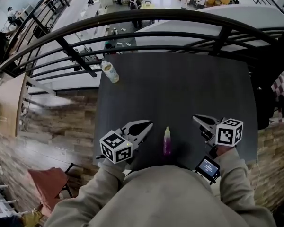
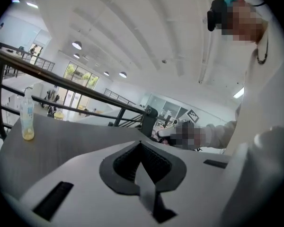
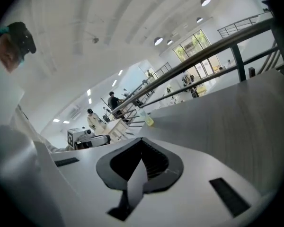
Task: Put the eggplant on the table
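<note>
A small purple eggplant (image 1: 166, 142) with a pale green top lies on the dark table (image 1: 180, 84) near its front edge, between my two grippers and touched by neither. My left gripper (image 1: 150, 124) is just to its left, jaws shut with nothing in them. My right gripper (image 1: 195, 118) is to the eggplant's right, also shut and holding nothing. In the left gripper view the left gripper (image 2: 141, 143) shows its jaws meeting at a point, as do those of the right gripper (image 3: 142, 140) in the right gripper view. Neither gripper view shows the eggplant.
A plastic bottle (image 1: 110, 72) with yellowish liquid stands at the table's far left corner; this bottle (image 2: 27, 119) also shows in the left gripper view. A black railing (image 1: 146, 20) curves just beyond the table's far edge. A small screen (image 1: 208, 167) sits by my right sleeve.
</note>
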{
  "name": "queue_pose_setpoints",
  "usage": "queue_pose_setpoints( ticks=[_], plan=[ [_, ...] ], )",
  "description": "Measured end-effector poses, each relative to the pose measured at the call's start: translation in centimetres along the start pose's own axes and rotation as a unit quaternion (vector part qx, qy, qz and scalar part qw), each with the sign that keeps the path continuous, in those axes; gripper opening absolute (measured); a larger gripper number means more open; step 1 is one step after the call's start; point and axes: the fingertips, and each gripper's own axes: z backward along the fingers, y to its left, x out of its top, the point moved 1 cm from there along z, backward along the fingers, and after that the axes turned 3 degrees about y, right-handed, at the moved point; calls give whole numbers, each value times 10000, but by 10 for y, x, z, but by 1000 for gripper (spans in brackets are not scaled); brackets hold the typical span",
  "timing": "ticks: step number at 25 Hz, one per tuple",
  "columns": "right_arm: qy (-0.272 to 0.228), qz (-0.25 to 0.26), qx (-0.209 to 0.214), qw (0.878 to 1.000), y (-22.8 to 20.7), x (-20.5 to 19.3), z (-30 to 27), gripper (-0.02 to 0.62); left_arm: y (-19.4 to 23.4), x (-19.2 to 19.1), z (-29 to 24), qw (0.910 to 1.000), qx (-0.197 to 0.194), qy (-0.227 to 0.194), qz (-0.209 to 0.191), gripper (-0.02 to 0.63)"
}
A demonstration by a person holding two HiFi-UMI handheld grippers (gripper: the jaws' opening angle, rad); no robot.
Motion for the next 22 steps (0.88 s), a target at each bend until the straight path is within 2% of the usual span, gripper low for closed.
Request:
queue_pose_setpoints(
  ticks=[7, 13, 18, 22],
  plan=[
    [-906, 788, 556, 9912, 66, 64, 34, 14, -42, 92, 11, 9938, -276, -720, -798, 2],
    [-1681, 1574, 737, 9703, 126, 101, 77, 14, -87, 147, 23, 9841, -537, -1188, -1208, 2],
    [-1839, 2037, 830, 9580, 168, 112, 98, 12, -114, 172, 38, 9754, -687, -1470, -1490, 2],
    [-1773, 2134, 750, 9578, 172, 104, 97, 12, -122, 170, 38, 9749, -773, -1466, -1489, 2]
  ],
)
